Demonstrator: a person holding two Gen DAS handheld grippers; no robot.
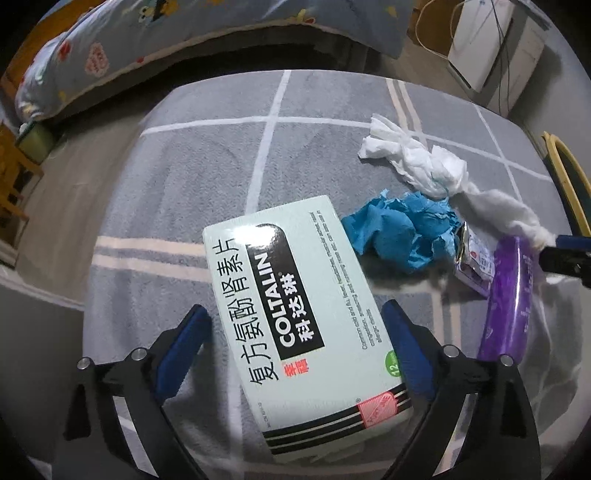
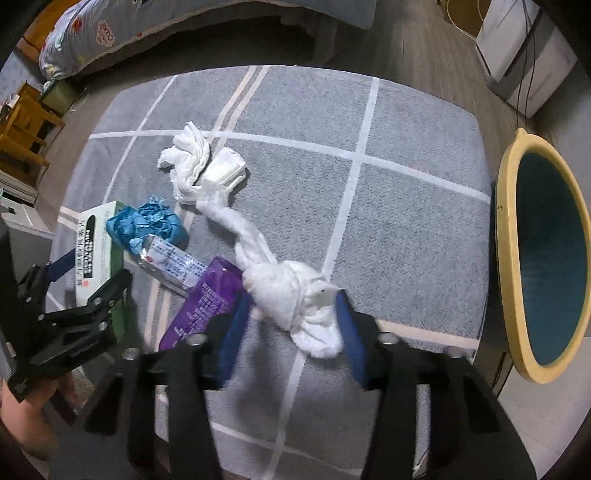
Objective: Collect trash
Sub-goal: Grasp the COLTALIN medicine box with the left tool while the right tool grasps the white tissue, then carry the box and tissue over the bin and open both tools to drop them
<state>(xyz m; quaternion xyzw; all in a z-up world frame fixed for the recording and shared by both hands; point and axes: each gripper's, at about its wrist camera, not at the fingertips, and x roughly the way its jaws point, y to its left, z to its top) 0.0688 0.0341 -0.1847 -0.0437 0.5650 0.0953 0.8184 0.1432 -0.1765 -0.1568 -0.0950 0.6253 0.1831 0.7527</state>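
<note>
A pale green Coltalin medicine box (image 1: 295, 314) lies between the fingers of my open left gripper (image 1: 295, 325); the right pad is at its edge, the left pad stands apart. My right gripper (image 2: 291, 314) is open around the near end of a long twisted white tissue (image 2: 291, 295) lying on the grey cloth. The tissue also shows in the left wrist view (image 1: 424, 162). Beside it lie a crumpled blue paper (image 1: 402, 232), a small foil packet (image 2: 173, 264) and a purple wrapper (image 2: 207, 299). The box (image 2: 94, 243) and the left gripper (image 2: 88, 280) also show in the right wrist view.
The grey checked cloth (image 2: 406, 206) covers a table. A yellow-rimmed basin with a teal inside (image 2: 546, 258) stands off the table's right edge. A bed with a patterned quilt (image 1: 147, 33) is behind. A white appliance (image 2: 524, 55) stands at the back right.
</note>
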